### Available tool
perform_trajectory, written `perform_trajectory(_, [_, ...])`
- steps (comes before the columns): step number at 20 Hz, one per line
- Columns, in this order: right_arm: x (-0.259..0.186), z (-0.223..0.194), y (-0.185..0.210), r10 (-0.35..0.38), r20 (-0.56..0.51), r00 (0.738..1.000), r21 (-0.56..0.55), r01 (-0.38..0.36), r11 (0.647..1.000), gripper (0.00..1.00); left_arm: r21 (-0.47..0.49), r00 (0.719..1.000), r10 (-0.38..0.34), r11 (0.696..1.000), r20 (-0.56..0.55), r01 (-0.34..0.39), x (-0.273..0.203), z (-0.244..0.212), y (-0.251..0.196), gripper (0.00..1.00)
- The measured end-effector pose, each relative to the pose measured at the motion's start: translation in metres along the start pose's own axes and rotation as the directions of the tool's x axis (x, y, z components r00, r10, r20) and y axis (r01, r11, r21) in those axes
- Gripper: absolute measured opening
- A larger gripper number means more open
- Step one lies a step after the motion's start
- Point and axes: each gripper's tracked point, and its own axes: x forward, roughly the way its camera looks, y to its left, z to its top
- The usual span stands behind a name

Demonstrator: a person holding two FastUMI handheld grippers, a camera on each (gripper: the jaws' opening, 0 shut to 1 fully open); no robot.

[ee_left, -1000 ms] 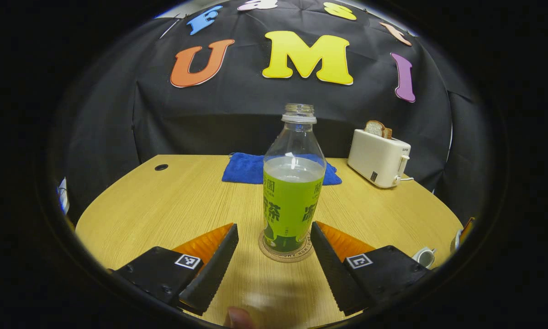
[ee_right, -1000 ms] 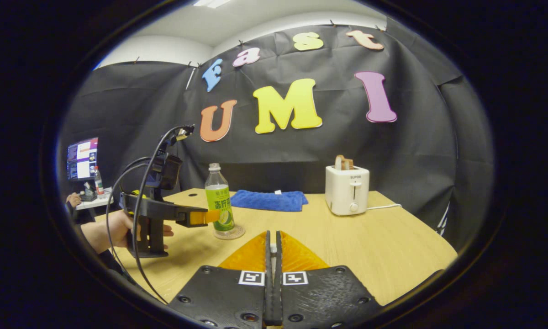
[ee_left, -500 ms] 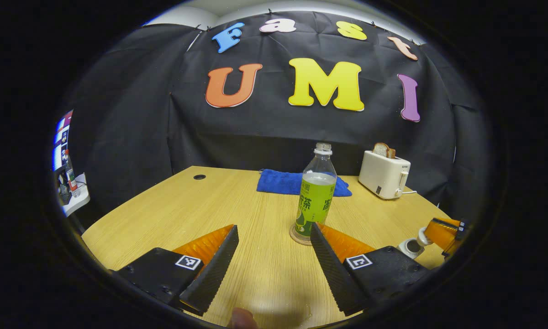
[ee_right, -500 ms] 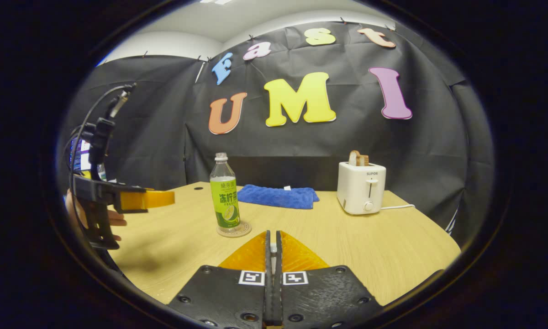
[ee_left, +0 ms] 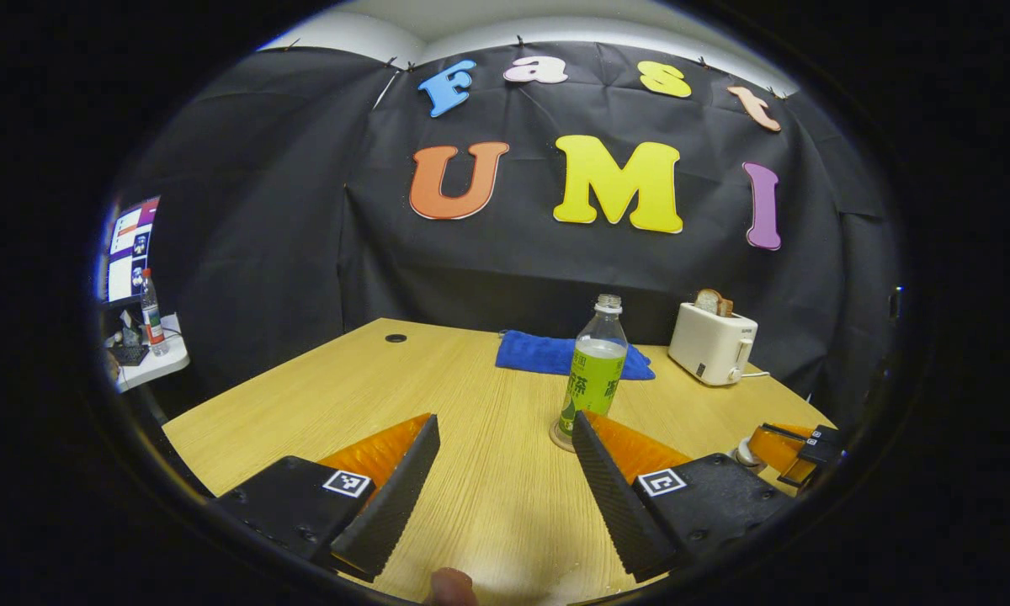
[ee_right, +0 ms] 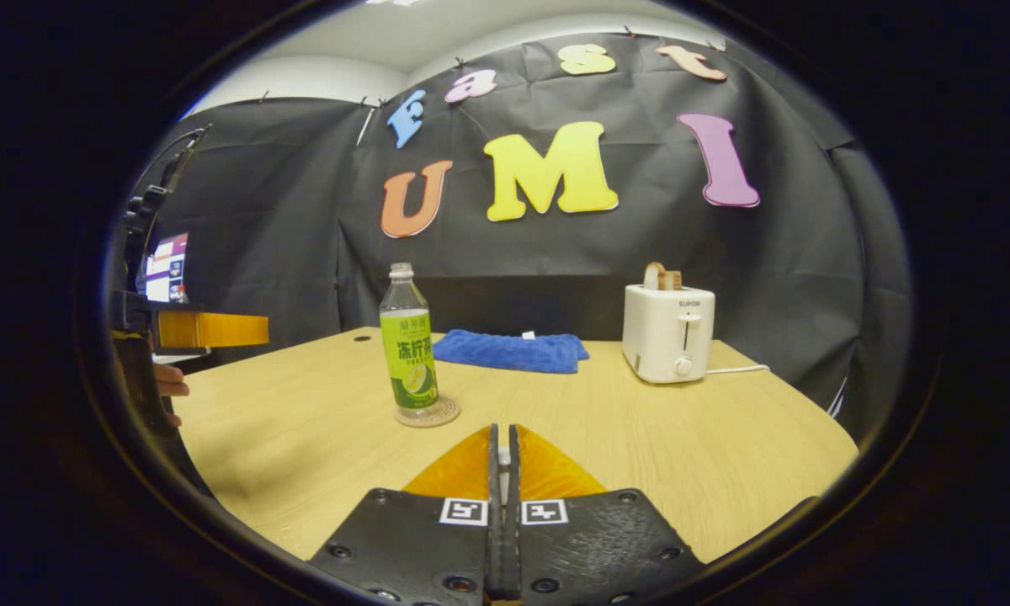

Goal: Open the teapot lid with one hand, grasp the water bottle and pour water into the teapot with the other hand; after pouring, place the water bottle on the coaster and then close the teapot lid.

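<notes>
Water bottle (ee_right: 409,343): upright on coaster (ee_right: 427,413), mid-table (ee_right: 640,446), uncapped. Left gripper (ee_left: 505,463): fingers spread wide, empty, short of the bottle. Right gripper (ee_right: 502,459): fingers pressed together on something small and white. Blue cloth (ee_right: 509,350) and toaster (ee_right: 667,334): far edge.

In the left gripper view, at four o'clock, the teapot (ee_left: 745,454) sits mostly hidden behind the right gripper (ee_left: 787,450), itself cut off by the edge.

Black cloth wall (ee_right: 555,252), wooden table (ee_right: 640,454), side desk (ee_left: 147,370)
</notes>
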Motion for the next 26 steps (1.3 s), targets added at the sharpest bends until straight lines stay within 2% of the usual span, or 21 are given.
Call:
perform_trajectory(10, [0.001,-0.01,0.0,0.003,-0.013,1.0,0.017,-0.003,1.0,0.0,0.025,1.0,-0.015,1.0,0.011,0.015,-0.005,0.004,-0.012,0.99])
perform_trajectory(13, [-0.004,0.001,0.0,-0.003,0.019,1.0,0.003,0.003,1.0,0.06,0.029,1.0,-0.014,0.999,0.024,0.014,-0.011,0.007,-0.017,0.99])
perform_trajectory(15, [-0.012,0.02,-0.004,-0.017,0.089,0.996,0.025,0.015,1.0,0.08,0.028,0.999,-0.018,0.999,0.041,0.017,-0.015,0.01,-0.022,0.99])
perform_trajectory(16, [-0.016,0.026,-0.007,-0.03,0.11,0.994,0.039,0.026,0.999,0.19,0.026,0.998,-0.021,0.999,0.054,0.02,-0.018,0.012,-0.026,0.99])
perform_trajectory(17, [-0.021,0.031,-0.01,-0.038,0.123,0.992,0.046,0.033,0.998,0.23,0.024,0.998,-0.023,0.999,0.061,0.022,-0.022,0.012,-0.03,0.99])
perform_trajectory(20, [-0.042,0.051,-0.023,-0.078,0.165,0.983,0.048,0.071,0.996,0.62,0.039,0.995,-0.038,0.999,0.097,0.035,-0.033,0.018,-0.044,0.99])
perform_trajectory(22, [-0.06,0.069,-0.032,-0.116,0.203,0.972,0.044,0.11,0.993,0.84,0.055,0.991,-0.056,0.997,0.118,0.049,-0.04,0.021,-0.057,0.99])
perform_trajectory(24, [-0.076,0.078,-0.034,-0.141,0.226,0.964,0.036,0.136,0.99,0.94,0.068,0.988,-0.08,0.995,0.133,0.072,-0.048,0.023,-0.072,0.99])
perform_trajectory(26, [-0.091,0.082,-0.031,-0.152,0.242,0.958,0.027,0.15,0.988,0.92,0.077,0.981,-0.109,0.992,0.16,0.098,-0.056,0.024,-0.087,0.99])
